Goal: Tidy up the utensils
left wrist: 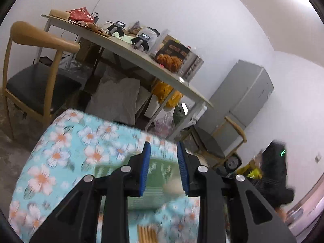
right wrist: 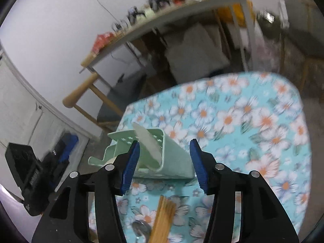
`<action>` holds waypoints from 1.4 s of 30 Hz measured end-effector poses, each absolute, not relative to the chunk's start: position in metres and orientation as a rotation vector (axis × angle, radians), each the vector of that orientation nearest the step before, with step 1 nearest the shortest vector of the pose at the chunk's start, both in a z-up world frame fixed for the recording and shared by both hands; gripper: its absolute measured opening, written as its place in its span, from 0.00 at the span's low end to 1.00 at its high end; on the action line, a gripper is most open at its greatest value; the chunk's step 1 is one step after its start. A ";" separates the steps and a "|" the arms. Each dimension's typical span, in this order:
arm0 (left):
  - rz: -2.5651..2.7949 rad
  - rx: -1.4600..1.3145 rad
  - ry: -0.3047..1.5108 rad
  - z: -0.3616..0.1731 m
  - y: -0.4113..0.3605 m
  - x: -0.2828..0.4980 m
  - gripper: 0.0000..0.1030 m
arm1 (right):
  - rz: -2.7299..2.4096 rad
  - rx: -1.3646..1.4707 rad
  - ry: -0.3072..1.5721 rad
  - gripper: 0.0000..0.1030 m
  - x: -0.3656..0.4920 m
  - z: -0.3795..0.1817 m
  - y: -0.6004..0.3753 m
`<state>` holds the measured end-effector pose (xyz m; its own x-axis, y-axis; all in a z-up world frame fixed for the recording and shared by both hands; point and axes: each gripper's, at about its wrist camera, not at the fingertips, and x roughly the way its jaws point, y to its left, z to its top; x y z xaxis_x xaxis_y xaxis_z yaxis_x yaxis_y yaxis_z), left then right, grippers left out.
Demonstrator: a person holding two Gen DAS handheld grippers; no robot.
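Note:
A pale green utensil holder [right wrist: 174, 162] lies tilted on the floral tablecloth [right wrist: 243, 121], its mouth turned up and to the left. A white spoon [right wrist: 147, 143] sticks out of it. My right gripper [right wrist: 165, 141] is open, its blue pads standing either side of the holder without touching it. A bundle of wooden chopsticks [right wrist: 162, 218] and a metal spoon [right wrist: 139, 226] lie under that gripper. In the left wrist view the holder [left wrist: 160, 166] shows blurred through the gap of my left gripper [left wrist: 163, 144], whose pads stand apart and grip nothing. The chopsticks [left wrist: 146, 232] lie below.
Beyond the floral table's edge [left wrist: 70, 117] stand a wooden chair [left wrist: 40, 81], a long cluttered table [left wrist: 131, 54], a second chair [left wrist: 218, 145] and a grey fridge [left wrist: 243, 97]. A black device [right wrist: 22, 172] sits low at the left of the right wrist view.

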<state>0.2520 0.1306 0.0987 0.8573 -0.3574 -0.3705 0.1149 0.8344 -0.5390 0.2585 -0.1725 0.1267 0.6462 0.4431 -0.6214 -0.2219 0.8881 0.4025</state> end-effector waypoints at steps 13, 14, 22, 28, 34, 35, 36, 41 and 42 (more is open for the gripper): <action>-0.355 -0.365 0.777 -0.010 0.101 0.180 0.24 | 0.489 0.216 0.644 0.48 0.139 0.009 -0.160; -0.367 -0.369 0.783 -0.012 0.104 0.177 0.24 | 0.550 0.209 0.708 0.42 0.148 -0.005 -0.151; -0.349 -0.360 0.887 -0.050 0.127 0.162 0.24 | 0.629 0.194 0.754 0.38 0.160 -0.019 -0.127; -0.388 -0.461 0.925 -0.070 0.136 0.165 0.23 | 0.668 0.171 0.749 0.38 0.152 -0.021 -0.110; -0.414 -0.562 0.957 -0.075 0.140 0.166 0.12 | 0.720 0.223 0.814 0.36 0.162 -0.035 -0.107; -0.423 -0.551 0.957 -0.075 0.138 0.166 0.12 | 0.726 0.236 0.818 0.35 0.163 -0.036 -0.108; -0.441 -0.533 0.964 -0.075 0.134 0.166 0.12 | 0.731 0.246 0.820 0.35 0.163 -0.036 -0.109; -0.448 -0.569 0.973 -0.078 0.134 0.169 0.08 | 0.766 0.248 0.864 0.34 0.164 -0.041 -0.106; -0.443 -0.582 0.968 -0.078 0.136 0.168 0.02 | 0.775 0.249 0.861 0.34 0.164 -0.040 -0.106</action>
<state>0.1681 0.1359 -0.0777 0.4995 -0.5906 -0.6338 0.0929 0.7639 -0.6386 0.1635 -0.1056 -0.0403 0.4037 0.7013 -0.5875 -0.5105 0.7056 0.4915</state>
